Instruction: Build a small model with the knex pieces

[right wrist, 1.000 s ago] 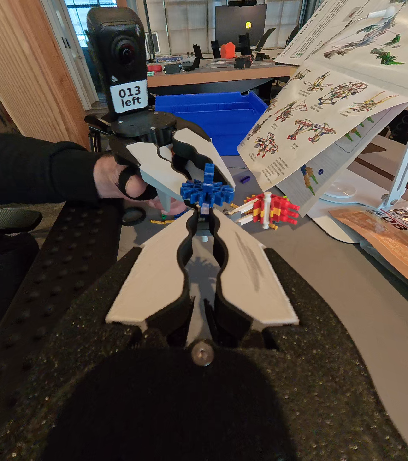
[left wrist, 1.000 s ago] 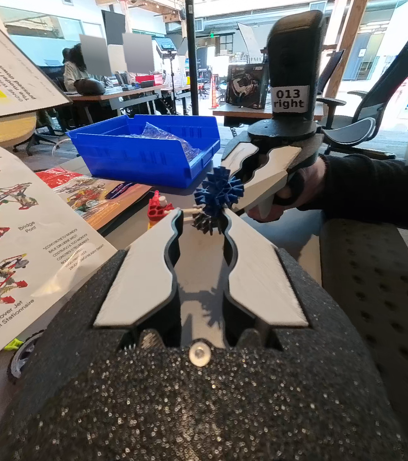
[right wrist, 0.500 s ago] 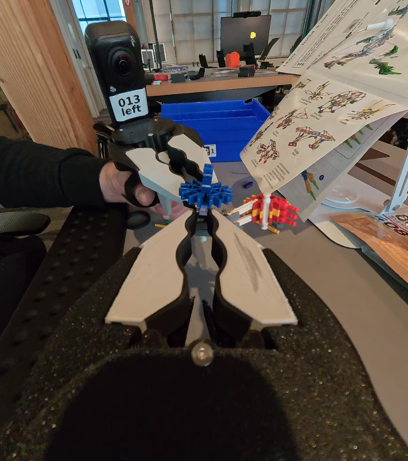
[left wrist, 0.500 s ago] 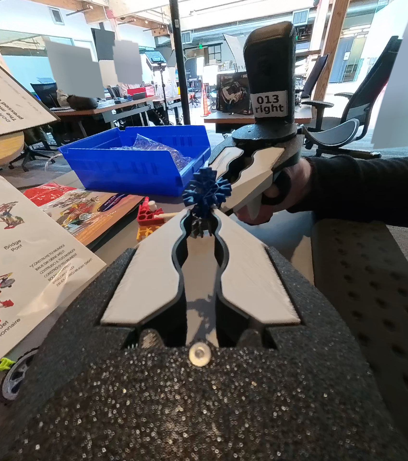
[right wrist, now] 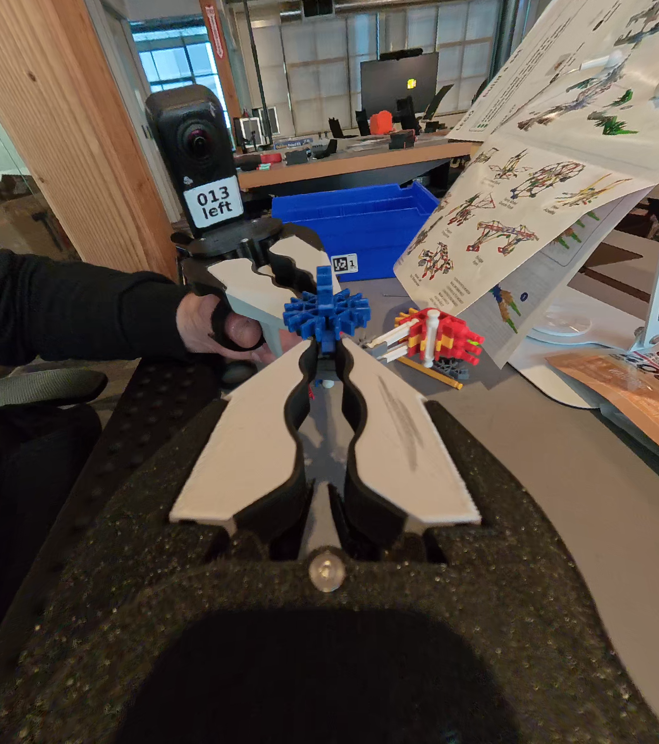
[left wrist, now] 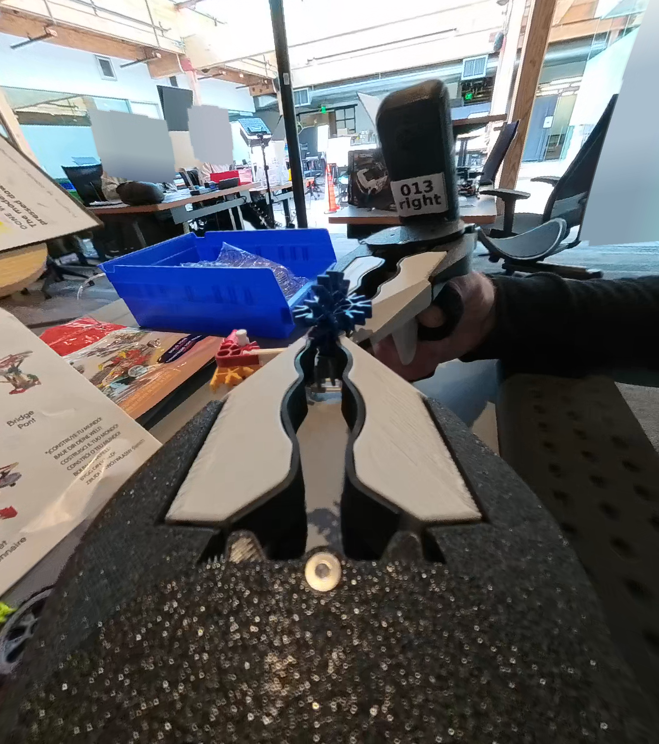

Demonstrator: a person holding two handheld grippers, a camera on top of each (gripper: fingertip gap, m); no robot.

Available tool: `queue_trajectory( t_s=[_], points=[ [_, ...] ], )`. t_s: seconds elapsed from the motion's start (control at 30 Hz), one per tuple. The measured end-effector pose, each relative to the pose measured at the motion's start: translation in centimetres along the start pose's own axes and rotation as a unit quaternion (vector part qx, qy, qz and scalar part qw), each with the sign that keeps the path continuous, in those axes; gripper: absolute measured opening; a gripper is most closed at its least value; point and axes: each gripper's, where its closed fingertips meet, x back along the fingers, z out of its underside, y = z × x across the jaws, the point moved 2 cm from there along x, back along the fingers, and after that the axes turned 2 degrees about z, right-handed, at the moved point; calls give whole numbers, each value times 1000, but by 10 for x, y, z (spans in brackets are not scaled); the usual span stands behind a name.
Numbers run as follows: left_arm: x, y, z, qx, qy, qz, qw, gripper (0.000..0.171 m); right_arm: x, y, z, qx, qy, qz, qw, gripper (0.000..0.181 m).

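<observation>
The blue snowflake piece [left wrist: 331, 308] sits up in the air between the two grippers, above the grey table [right wrist: 561, 463]. On the left, the left gripper [left wrist: 325, 348] pinches the small dark part under it. On the right, the right gripper [right wrist: 325, 347] pinches its blue stem. It looks light, hard and spiky, so the stem seems the best place to hold. The red and yellow toy [right wrist: 440, 338] lies just beside, with the blue bin [left wrist: 215, 277] behind.

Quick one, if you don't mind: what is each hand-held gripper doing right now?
Left hand-held gripper: shut on the blue snowflake connectors.
Right hand-held gripper: shut on the same blue piece, from the opposite side.
</observation>
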Motion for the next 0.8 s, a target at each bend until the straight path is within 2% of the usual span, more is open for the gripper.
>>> queue_trajectory(
  t_s=[0.57, 0.8],
  points=[
    [-5, 1, -9, 89, -42, 27, 995, 8, 5, -1, -10, -45, -43, -24, 998, 8],
    [-7, 2, -10, 77, -46, 17, 996, 9, 7, -3, -12, -50, -47, -18, 997, 6]
  ],
)
